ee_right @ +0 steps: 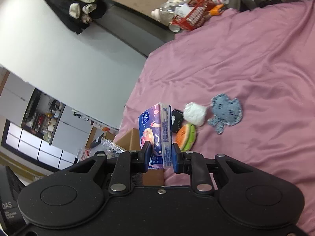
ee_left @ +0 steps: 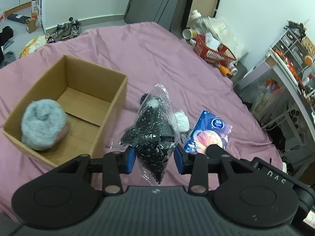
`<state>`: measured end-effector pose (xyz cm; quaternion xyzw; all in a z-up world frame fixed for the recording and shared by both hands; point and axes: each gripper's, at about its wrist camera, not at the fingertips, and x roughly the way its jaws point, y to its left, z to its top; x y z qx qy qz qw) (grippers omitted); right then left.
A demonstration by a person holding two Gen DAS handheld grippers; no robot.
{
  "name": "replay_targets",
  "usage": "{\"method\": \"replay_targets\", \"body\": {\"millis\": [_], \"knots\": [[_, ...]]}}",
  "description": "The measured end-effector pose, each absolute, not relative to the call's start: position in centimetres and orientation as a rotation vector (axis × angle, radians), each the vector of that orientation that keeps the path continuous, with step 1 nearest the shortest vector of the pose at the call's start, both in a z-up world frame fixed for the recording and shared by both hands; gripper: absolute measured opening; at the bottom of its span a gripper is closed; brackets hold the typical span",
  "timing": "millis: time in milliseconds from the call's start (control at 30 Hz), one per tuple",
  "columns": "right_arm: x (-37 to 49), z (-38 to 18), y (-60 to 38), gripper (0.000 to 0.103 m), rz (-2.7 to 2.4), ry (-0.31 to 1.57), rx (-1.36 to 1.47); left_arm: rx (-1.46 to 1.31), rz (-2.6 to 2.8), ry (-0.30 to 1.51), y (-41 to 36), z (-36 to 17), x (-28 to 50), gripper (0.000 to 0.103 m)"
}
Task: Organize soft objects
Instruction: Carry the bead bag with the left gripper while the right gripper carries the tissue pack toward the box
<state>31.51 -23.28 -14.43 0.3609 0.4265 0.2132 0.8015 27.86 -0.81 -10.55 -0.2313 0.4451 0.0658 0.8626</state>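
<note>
My left gripper (ee_left: 154,158) is shut on a clear plastic bag of black bits (ee_left: 152,135), held above the pink bed beside the open cardboard box (ee_left: 110,100). A fluffy grey ball (ee_left: 43,123) is blurred over the box's near left corner. My right gripper (ee_right: 159,158) is shut on a blue and pink tissue pack (ee_right: 156,135), which also shows in the left wrist view (ee_left: 208,131). On the bed lie a white soft ball (ee_right: 195,114), a watermelon-slice toy (ee_right: 187,136), a black item (ee_right: 176,118) and a blue-grey plush piece (ee_right: 226,114).
The pink bed sheet (ee_left: 153,55) stretches far behind. A red basket (ee_left: 212,52) with clutter sits at the bed's far right corner. Shelves (ee_left: 291,63) stand to the right. Shoes (ee_left: 67,29) and boxes lie on the floor beyond the bed.
</note>
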Motion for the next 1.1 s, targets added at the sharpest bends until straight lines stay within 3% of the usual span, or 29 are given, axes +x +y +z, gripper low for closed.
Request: {"method": "replay_targets", "body": {"millis": [467, 1100], "knots": [[30.1, -12.1, -20.3, 0.022, 0.501, 0.875, 0.721, -0.474, 0.194, 0.913, 3.8, -9.6, 25.4, 0.040], [30.5, -10.9, -14.3, 0.022, 0.555, 0.891, 0.616, -0.512, 0.190, 0.986, 9.1, -12.6, 24.7, 0.041]]}}
